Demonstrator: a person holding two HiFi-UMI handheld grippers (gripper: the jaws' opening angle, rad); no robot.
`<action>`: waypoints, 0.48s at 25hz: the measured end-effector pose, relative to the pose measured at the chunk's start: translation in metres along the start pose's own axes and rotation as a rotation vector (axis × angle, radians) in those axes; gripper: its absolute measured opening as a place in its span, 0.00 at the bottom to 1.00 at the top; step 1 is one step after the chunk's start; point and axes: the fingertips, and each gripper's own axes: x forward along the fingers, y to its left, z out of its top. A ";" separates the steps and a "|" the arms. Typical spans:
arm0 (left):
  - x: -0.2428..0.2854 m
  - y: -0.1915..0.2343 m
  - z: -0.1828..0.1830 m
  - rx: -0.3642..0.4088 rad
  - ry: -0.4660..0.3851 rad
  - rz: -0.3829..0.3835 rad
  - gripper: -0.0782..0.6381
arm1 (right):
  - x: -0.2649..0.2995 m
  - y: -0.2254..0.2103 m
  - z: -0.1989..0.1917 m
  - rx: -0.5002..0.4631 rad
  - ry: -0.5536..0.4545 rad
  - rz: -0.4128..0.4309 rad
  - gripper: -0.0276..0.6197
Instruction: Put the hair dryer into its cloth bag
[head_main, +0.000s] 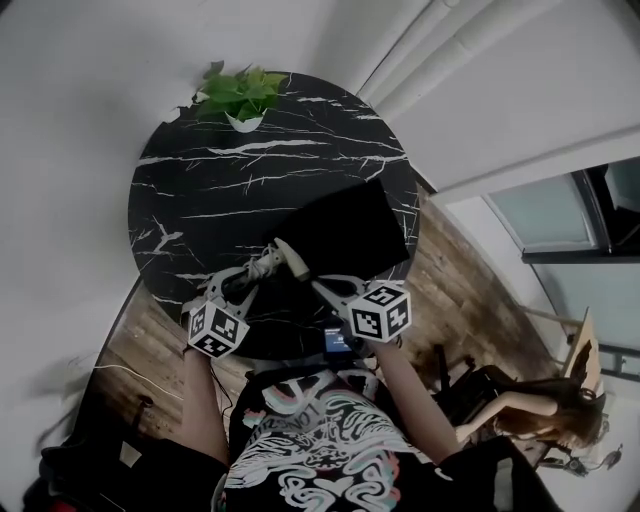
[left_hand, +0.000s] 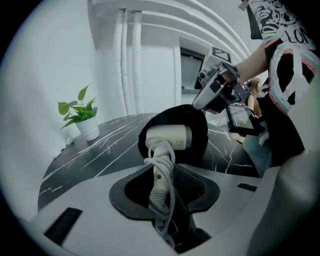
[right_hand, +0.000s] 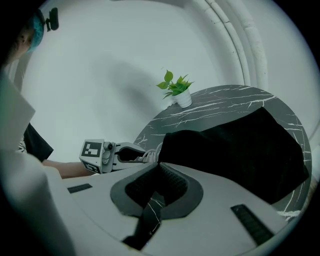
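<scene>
The left gripper (left_hand: 162, 192) is clamped on the handle of the white hair dryer (left_hand: 170, 137), with the pale cord (left_hand: 159, 165) wound in loops around that handle. The dryer's short round barrel sits at the open mouth of the black cloth bag (left_hand: 200, 132). The right gripper (right_hand: 156, 175) is closed on the bag's rim, holding it up off the black, white-veined counter (head_main: 200, 190).

White hair dryer (left_hand: 170, 137), cord looped round its handle, and that handle sits clamped between the jaws of my left gripper (left_hand: 164, 187). The barrel lies crosswise right at the mouth of the cloth bag (left_hand: 200, 127), with black cloth all round it. The bag is black and soft and lies across the dark marble table (head_main: 230, 190). My right gripper (right_hand: 159, 170) pinches its upper rim.
</scene>
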 end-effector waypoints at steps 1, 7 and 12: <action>0.004 0.000 -0.002 0.027 0.015 0.001 0.30 | 0.000 0.000 0.001 0.001 -0.002 -0.002 0.08; 0.001 0.006 -0.021 0.108 0.105 0.061 0.44 | 0.000 -0.005 0.006 0.006 -0.017 -0.027 0.08; 0.002 0.012 -0.044 0.065 0.158 0.075 0.36 | 0.001 -0.008 0.012 0.008 -0.025 -0.028 0.08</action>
